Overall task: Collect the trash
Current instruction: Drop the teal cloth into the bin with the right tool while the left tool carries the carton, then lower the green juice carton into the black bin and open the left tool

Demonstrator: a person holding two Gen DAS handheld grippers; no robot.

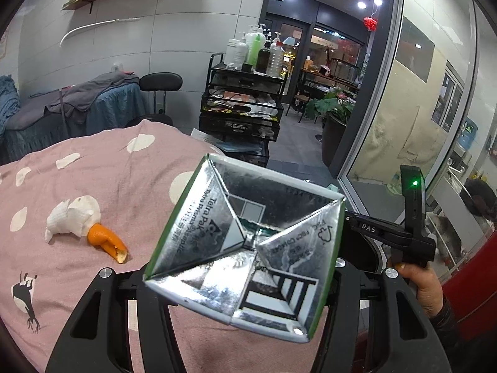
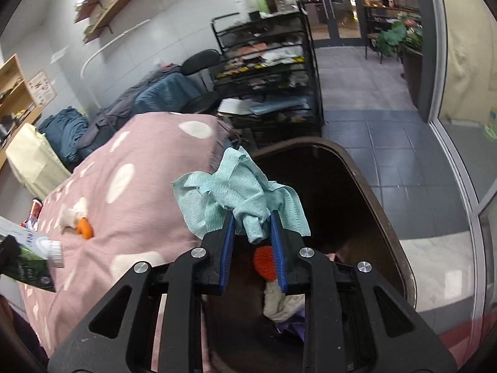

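Wipe (image 2: 239, 192): you're carrying it, right gripper (image 2: 253, 236) pinching, over bin (image 2: 388, 217); release next. Left gripper (image 1: 239, 276) clamping carton (image 1: 245, 242).

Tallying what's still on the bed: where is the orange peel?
In the left wrist view, the orange peel lies on the pink bedspread, left of the carton, touching a white tissue.

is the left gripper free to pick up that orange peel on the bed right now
Probably not. The left gripper is shut on a drink carton, so its jaws are full. The orange peel lies uncovered on the pink blanket beside a white tissue.
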